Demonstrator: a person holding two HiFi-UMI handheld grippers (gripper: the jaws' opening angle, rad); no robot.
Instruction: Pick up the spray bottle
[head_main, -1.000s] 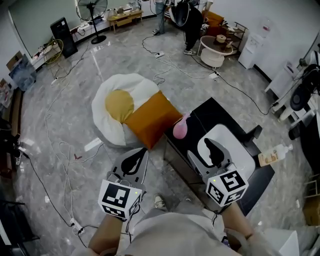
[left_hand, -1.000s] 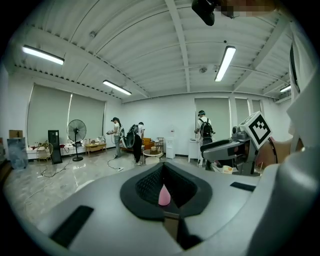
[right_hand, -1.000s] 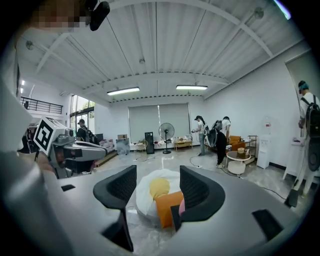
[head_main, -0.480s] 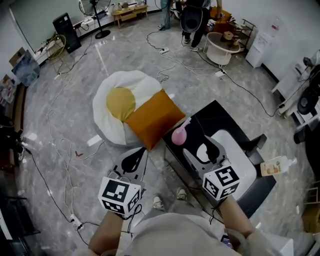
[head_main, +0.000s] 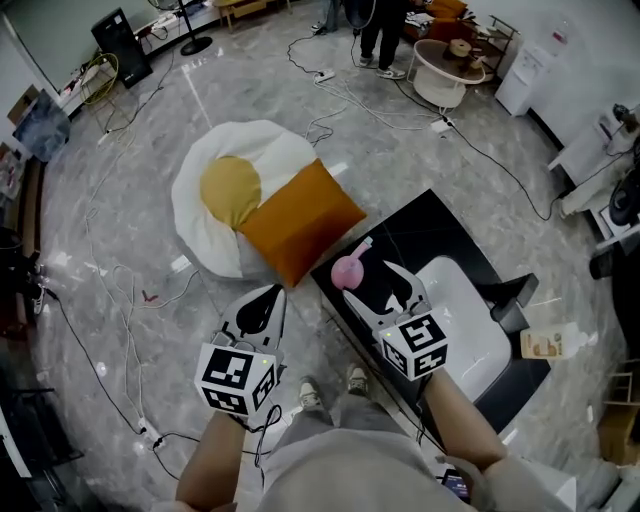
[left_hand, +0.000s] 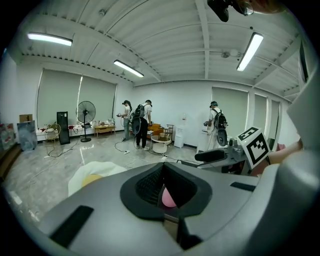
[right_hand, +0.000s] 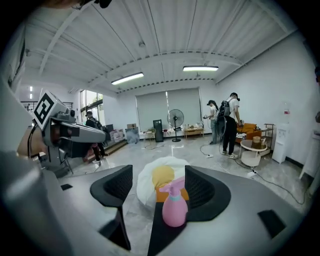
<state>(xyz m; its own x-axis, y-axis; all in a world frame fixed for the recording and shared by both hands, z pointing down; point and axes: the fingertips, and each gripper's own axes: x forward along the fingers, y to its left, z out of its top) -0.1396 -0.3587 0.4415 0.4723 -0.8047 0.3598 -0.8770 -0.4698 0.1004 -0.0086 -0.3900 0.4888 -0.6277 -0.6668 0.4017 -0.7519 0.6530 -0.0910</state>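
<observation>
Your right fingers (right_hand: 204, 189) are spreading w/ nothing gripped. The pink spray bottle (right_hand: 174, 210) stands upright on the black bench (head_main: 440, 225), in the gap just past their tips, untouched. Your left fingers (left_hand: 149, 186) are pinched together, empty, well left of it.

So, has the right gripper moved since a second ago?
Yes: right gripper slid left across the black table toward the spray bottle, jaws opening, bottle framed between them.

Pink spray bottle (head_main: 347, 271), orange cushion (head_main: 300, 226)
</observation>
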